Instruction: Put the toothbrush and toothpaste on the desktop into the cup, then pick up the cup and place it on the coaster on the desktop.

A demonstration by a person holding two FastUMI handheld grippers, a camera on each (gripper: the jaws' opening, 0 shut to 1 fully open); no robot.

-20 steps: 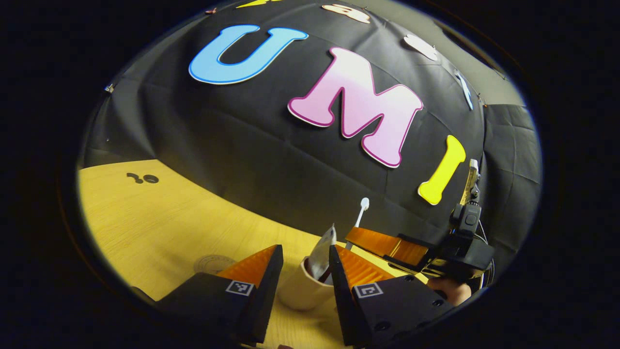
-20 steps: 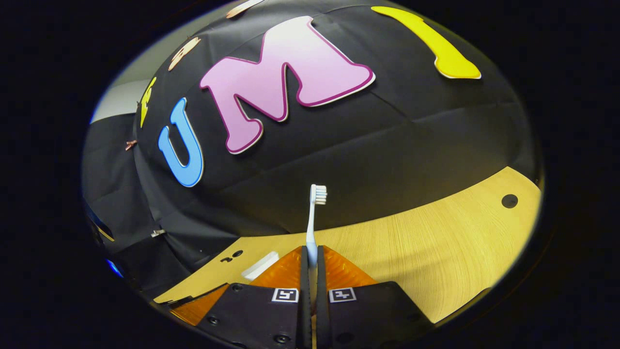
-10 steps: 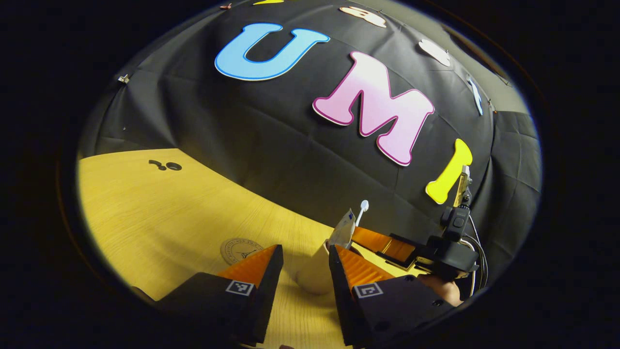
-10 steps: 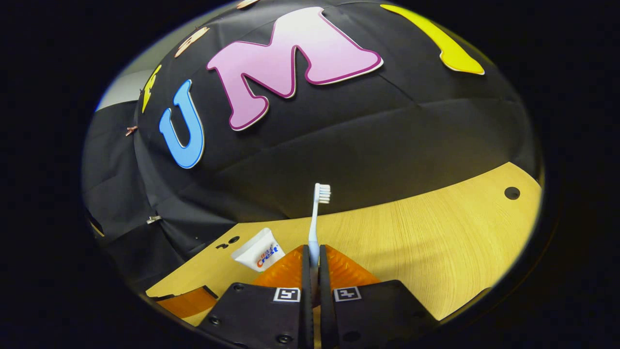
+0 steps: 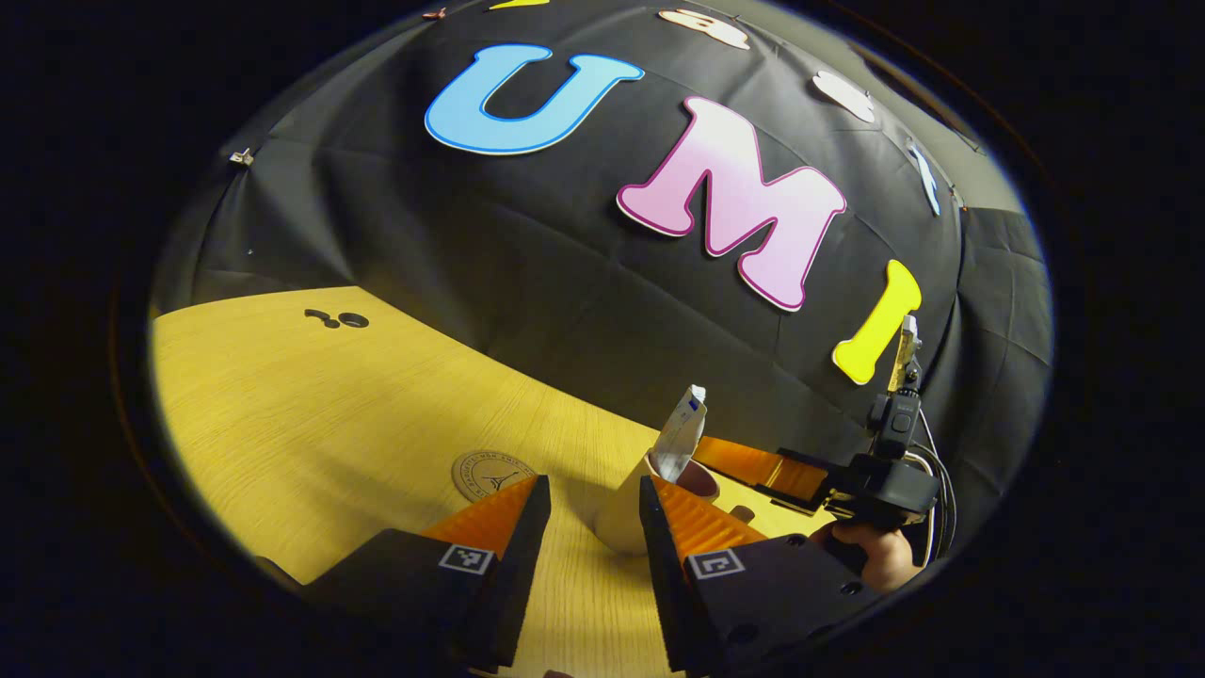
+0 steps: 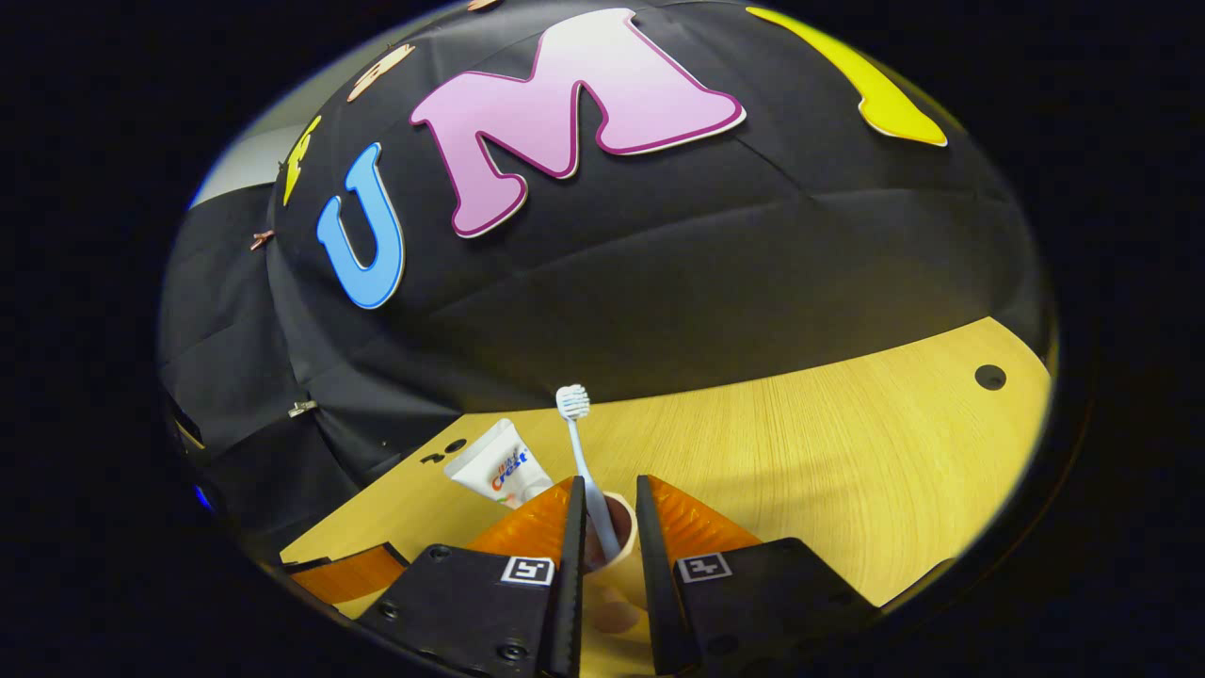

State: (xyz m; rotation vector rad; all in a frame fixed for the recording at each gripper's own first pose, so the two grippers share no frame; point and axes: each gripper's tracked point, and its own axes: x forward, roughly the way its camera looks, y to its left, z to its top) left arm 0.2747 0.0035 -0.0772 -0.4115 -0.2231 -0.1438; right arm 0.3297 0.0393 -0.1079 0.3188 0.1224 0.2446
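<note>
Toothbrush (image 6: pixel 576 443) and toothpaste (image 6: pixel 499 466) stand in the cup (image 6: pixel 617 541) — your right claw (image 6: pixel 607 527) parted narrowly, left claw (image 5: pixel 586 513) wide.

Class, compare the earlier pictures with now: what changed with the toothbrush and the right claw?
The right claw opened and let go of the toothbrush, which now stands tilted in the cup beside the toothpaste. The left claw stayed open around the cup; the coaster stayed put.

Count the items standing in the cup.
2: the toothpaste leans out on the cup's left in the right gripper view, the toothbrush stands beside it. Smaller things inside could be hidden.
</note>
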